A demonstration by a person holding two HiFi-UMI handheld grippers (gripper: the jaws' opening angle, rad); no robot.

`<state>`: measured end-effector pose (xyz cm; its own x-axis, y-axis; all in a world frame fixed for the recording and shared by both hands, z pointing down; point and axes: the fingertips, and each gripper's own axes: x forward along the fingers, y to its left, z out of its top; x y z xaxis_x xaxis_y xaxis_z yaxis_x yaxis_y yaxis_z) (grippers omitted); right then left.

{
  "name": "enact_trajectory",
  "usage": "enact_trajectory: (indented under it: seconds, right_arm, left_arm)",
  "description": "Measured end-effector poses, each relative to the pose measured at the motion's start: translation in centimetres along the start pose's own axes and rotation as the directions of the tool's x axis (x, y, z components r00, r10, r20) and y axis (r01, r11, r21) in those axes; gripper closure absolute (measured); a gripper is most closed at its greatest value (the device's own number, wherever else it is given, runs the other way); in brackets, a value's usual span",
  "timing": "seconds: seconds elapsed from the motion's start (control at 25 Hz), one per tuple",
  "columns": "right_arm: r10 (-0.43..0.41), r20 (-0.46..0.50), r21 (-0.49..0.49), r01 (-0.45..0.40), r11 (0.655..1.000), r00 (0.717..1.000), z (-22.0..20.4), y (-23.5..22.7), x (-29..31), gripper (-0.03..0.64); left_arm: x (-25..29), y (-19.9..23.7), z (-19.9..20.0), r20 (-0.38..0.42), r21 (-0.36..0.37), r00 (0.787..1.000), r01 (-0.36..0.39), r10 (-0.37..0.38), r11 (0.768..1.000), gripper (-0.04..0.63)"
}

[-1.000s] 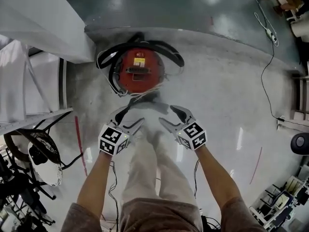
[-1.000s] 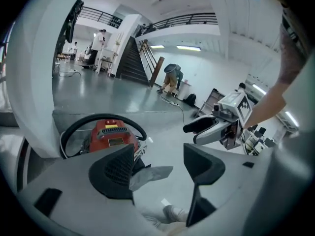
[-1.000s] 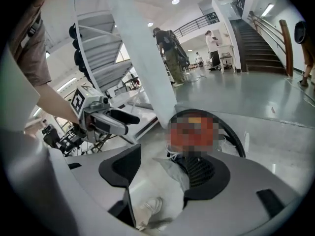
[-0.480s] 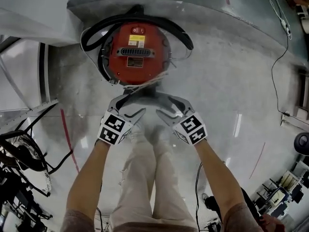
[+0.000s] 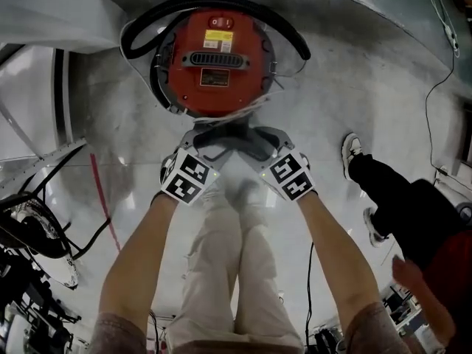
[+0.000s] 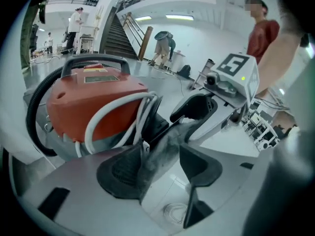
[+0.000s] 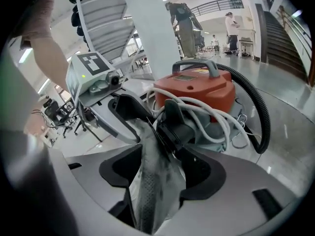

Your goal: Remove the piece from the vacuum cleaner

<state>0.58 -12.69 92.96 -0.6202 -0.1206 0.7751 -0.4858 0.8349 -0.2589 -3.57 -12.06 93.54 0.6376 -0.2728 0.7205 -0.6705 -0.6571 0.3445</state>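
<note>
The black piece (image 7: 178,126) sits low on the near side of the red vacuum cleaner (image 5: 214,65) on the floor (image 5: 354,87), with a white cord (image 7: 216,114) looped over it. It looks like stiff, light plastic, likely push-fitted, so take it by its sides, clear of the cord. The right gripper (image 7: 165,156) has its jaws wide, just short of the piece. The left gripper (image 6: 162,154) has its jaws closing on nothing.

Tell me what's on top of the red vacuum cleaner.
A dark carry handle arches over the vacuum cleaner, with a yellow label beside it. The surface directly under the handle is covered.
</note>
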Motion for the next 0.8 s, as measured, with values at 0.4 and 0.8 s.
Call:
enact_trajectory:
  seconds: [0.4, 0.8]
  right_arm:
    - [0.075, -0.017, -0.005, -0.075, 0.997, 0.997, -0.2, 0.8, 0.4, 0.437]
    - [0.097, -0.026, 0.082, -0.095, 0.992, 0.995, -1.0, 0.9, 0.5, 0.45]
  left_arm:
    - [0.5, -0.9, 0.4, -0.069, 0.127, 0.996, 0.067, -0.059, 0.99, 0.393]
    - [0.5, -0.7, -0.2, -0.064, -0.007, 0.995, 0.082, -0.082, 0.997, 0.43]
